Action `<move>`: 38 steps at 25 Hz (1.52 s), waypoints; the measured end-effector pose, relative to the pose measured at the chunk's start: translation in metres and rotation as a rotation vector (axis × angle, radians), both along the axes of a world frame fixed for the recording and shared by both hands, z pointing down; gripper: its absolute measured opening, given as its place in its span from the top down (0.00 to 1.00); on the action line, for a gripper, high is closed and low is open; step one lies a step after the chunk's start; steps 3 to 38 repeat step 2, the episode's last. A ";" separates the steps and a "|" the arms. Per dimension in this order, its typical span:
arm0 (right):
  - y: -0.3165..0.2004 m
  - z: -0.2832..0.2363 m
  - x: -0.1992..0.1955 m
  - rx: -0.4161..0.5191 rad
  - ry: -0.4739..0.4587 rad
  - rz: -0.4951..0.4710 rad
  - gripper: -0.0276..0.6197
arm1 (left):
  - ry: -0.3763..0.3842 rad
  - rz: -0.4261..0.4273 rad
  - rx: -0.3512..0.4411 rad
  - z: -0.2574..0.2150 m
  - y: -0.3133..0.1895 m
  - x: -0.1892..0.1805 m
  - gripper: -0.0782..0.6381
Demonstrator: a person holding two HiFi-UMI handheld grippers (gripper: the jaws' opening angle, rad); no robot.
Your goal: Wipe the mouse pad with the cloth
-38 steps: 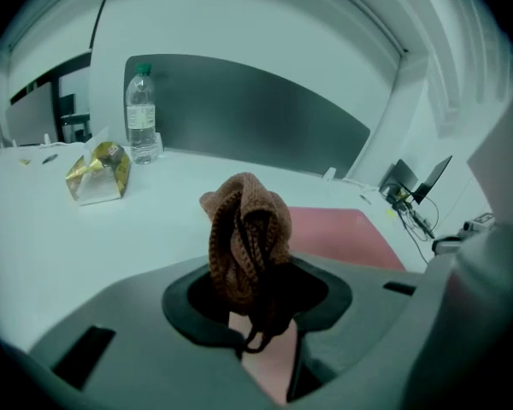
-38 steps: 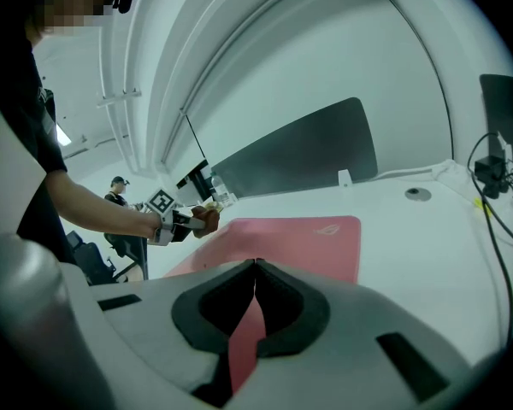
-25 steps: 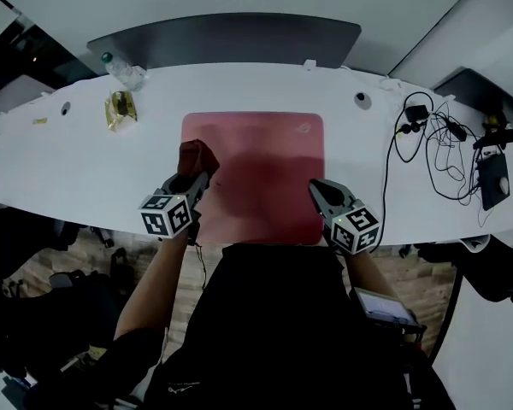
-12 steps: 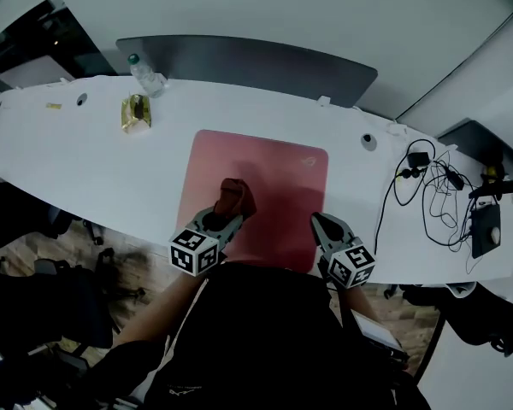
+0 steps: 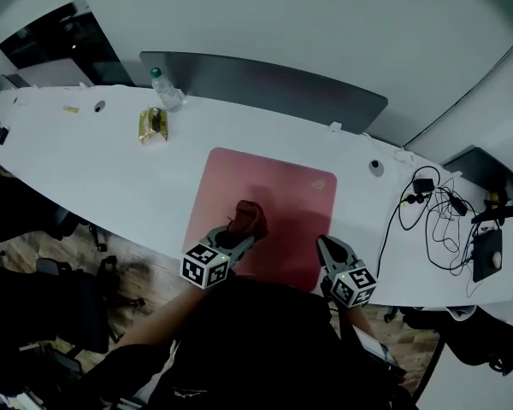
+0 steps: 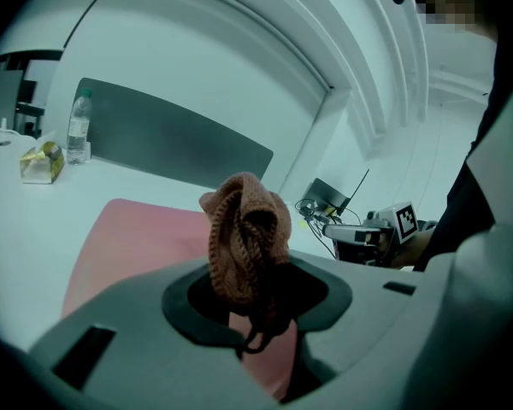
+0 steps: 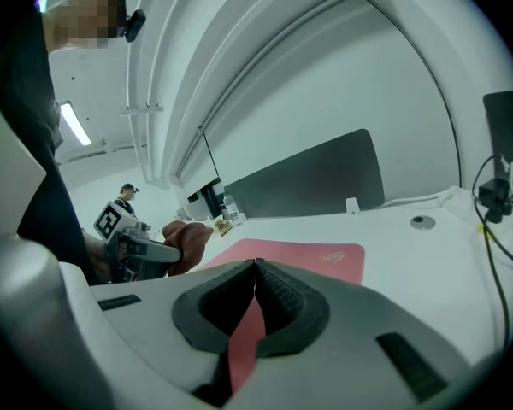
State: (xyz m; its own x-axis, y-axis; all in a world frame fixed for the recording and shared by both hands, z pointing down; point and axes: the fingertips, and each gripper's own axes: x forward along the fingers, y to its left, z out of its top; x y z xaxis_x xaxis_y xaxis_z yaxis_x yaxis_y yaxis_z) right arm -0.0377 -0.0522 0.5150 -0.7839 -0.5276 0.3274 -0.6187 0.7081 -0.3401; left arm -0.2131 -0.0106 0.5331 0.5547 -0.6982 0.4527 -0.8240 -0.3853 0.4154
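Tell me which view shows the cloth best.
The left gripper view: the cloth fills the centre, bunched and clamped in the left tool, its knit visible. The head view shows only a small brown lump over the mouse pad; the right gripper view, a distant blob at frame left.

Left gripper [image 5: 237, 236]: jaws clamped on bunched brown cloth [image 5: 250, 219], pointing forward-right from near edge of worktop [image 5: 111, 169]. Bare left forearm [image 5: 165, 316] angles back-left behind it. Right gripper [image 5: 327, 246]: jaws pressed together, nothing between, at near edge, pointing forward-left, apart from left gripper.
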 end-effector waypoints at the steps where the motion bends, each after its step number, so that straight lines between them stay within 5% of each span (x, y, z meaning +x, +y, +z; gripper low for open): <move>1: 0.001 0.000 0.001 -0.002 -0.003 0.002 0.92 | 0.000 0.002 0.001 0.000 0.001 0.000 0.70; 38: 0.002 -0.001 0.001 -0.004 -0.006 0.003 0.92 | -0.001 0.004 0.001 -0.001 0.002 0.001 0.70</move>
